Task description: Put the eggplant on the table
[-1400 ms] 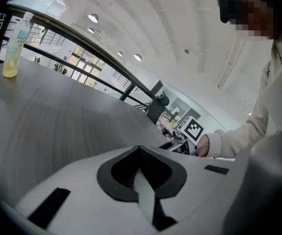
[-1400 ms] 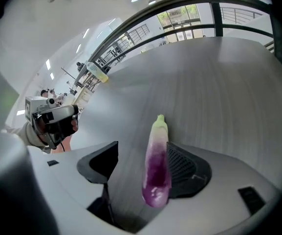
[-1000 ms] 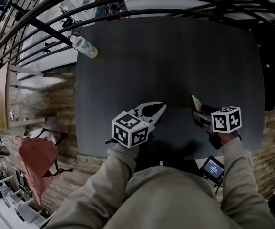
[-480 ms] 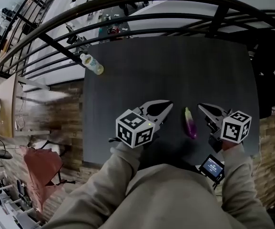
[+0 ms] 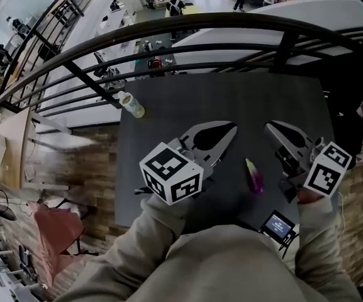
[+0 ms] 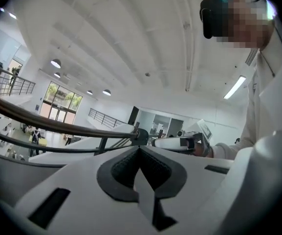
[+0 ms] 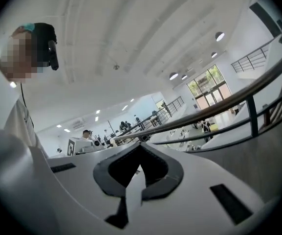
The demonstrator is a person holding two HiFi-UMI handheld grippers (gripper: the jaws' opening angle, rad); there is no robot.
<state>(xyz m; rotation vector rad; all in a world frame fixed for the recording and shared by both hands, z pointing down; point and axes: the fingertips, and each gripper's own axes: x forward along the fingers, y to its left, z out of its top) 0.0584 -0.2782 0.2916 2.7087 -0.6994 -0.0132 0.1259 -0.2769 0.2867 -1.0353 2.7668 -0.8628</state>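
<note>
Both grippers are pressed shut, with nothing caught between their jaws. The left gripper (image 5: 231, 129) reaches forward from a bent arm in a pale sleeve (image 5: 137, 244), its marker cube (image 5: 171, 173) sitting over the near half of the table (image 5: 282, 99), tips aimed toward the far edge. The right gripper (image 5: 268, 126) comes in from the near right corner, angled a little inward, so the two sets of tips point the same way and stand apart. Each gripper's own view looks out level over the black railing (image 5: 187, 33) at the hall and ceiling, not down at the tabletop.

Between the two, nearer the right one, the eggplant (image 5: 254, 176) lies flat on the table close to the near edge. Its pale green stem end is turned toward the far edge, and neither gripper touches it. A bottle (image 5: 131, 104) lies on its side at the far left corner. By the near right corner, beside the person's right arm, is a small lit screen (image 5: 278, 224).
</note>
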